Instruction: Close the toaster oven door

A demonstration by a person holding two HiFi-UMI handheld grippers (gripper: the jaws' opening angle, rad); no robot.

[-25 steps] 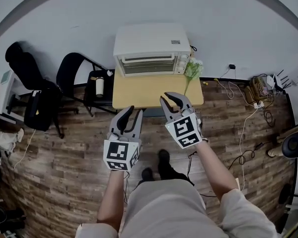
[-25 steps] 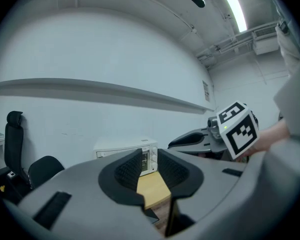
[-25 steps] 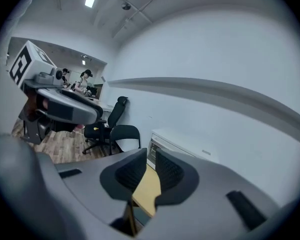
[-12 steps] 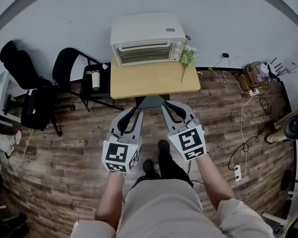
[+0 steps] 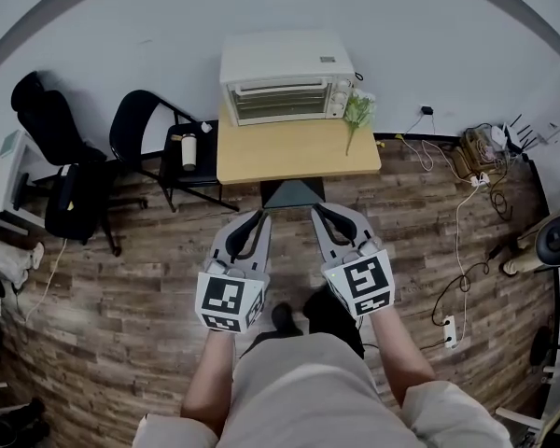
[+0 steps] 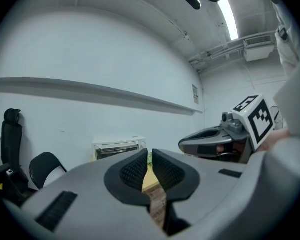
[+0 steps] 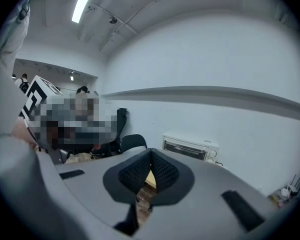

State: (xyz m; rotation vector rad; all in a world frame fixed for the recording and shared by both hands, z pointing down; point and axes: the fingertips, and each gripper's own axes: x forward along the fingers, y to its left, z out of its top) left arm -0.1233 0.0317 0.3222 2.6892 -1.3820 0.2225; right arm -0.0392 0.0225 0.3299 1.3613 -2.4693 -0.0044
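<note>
The left gripper [image 5: 259, 216] holds its fingers [image 6: 134, 172] drawn together, only a thin slit showing between the ribbed pads and nothing in it; the right gripper [image 5: 318, 211], just beside it, has its fingers [image 7: 164, 173] tip to tip, having just been closing, and nothing sits between them either; both sets of fingers hang over the wooden floor [image 5: 121, 278], short of the counter [image 5: 299, 161], whose near edge lies a little beyond the tips.

Well out to the left of the left fingers stand two black chairs [image 5: 154, 129], the nearer one carrying a pale cylinder [image 5: 189, 153] on its seat; ahead of both pairs of fingers and well apart from them, the toaster oven [image 5: 285, 82] sits at the counter's far edge against the wall [image 5: 401, 35], its door [image 5: 280, 102] upright against the front, facing the fingers; ahead and slightly to the right of the right fingers a green sprig [image 5: 358, 110] lies on the counter just beside the oven's right end; farther right of the right fingers, cables [image 5: 453, 171] trail over the floor by the wall.
</note>
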